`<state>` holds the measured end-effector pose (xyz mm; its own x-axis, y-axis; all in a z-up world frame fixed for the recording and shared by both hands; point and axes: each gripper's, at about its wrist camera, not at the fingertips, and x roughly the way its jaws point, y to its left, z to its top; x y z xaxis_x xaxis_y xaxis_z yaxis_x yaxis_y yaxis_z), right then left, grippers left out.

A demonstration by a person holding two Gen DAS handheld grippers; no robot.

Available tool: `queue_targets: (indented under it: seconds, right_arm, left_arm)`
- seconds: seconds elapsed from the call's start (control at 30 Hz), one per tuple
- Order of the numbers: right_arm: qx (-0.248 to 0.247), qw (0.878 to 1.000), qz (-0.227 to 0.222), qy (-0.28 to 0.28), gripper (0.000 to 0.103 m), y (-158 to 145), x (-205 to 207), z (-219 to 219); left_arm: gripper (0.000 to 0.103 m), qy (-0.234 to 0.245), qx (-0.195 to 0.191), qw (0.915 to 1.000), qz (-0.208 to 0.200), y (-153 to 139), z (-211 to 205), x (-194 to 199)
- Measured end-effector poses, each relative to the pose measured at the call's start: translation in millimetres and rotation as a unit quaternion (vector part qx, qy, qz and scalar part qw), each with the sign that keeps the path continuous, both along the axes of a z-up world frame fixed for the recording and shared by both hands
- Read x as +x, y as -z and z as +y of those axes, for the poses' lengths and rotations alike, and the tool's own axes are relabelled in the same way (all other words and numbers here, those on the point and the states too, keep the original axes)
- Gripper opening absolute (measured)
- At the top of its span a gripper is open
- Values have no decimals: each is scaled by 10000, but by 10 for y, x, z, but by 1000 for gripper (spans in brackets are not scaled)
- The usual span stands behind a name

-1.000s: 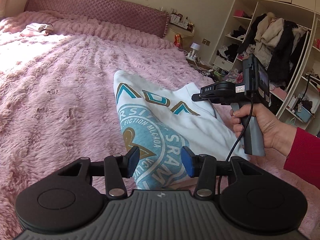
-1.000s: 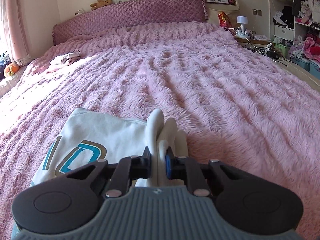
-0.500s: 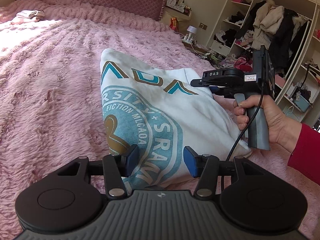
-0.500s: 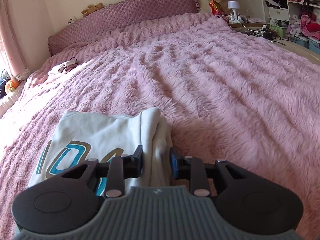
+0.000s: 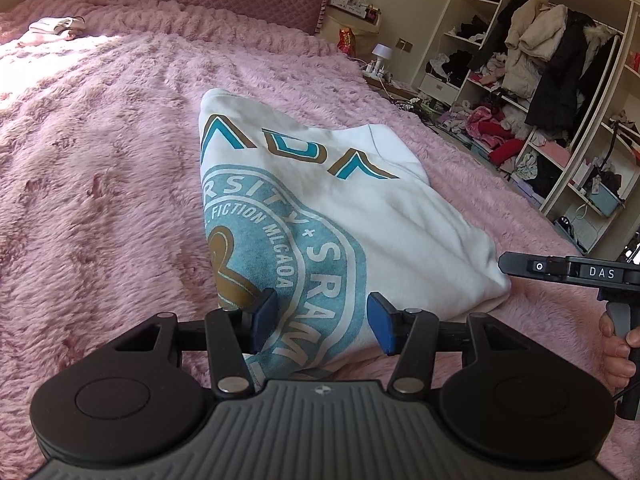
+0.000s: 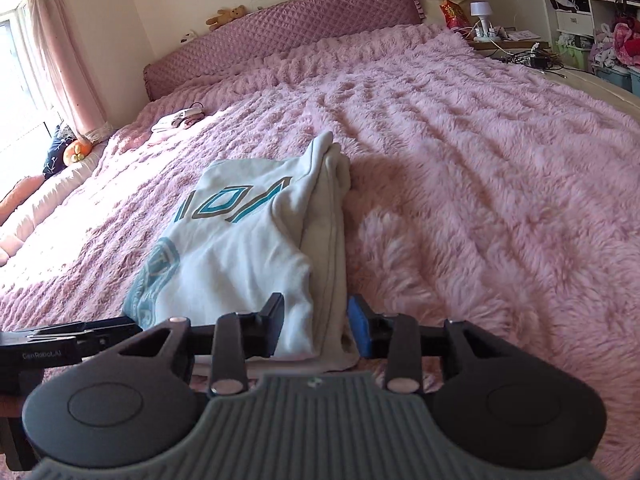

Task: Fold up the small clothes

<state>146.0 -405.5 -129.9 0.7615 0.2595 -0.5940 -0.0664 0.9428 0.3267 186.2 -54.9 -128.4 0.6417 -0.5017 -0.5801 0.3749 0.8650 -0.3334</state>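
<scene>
Sweatshirt (image 5: 384, 216) lies folded on the bed (image 5: 100, 184); your left gripper (image 5: 322, 322) and right gripper (image 6: 316, 330), at six o'clock, are spread, apparently released.

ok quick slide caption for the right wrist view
Open right gripper poised over the folded white sweatshirt on a pink bedspread.

Cloth on shaggy plush

Your sweatshirt (image 5: 360, 208) is matt white cotton-like cloth; the blanket (image 6: 480, 160) is long pink fur; the headboard (image 6: 280, 12) looks quilted, perhaps velvet.
</scene>
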Motion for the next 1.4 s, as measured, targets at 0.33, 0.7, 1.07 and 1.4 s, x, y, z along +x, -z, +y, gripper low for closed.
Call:
queue_targets:
  seconds: [0.33, 0.7, 1.07, 1.4]
  right_arm:
    - [234, 9996, 172, 17, 2, 149, 28, 132]
    - [330, 9988, -305, 204, 0, -128, -170, -29]
    - [400, 9983, 113, 397, 5, 217, -119, -48]
    - [-139, 9987, -433, 217, 7, -178, 849, 22]
  left_arm:
    - [64, 17, 168, 9999, -28, -2, -51, -7]
    - [64, -35, -17, 9999, -122, -91, -57, -109]
    - [64, 121, -352, 9991, -183, -154, -36, -31]
    - [65, 138, -340, 9993, -34, 1, -103, 31]
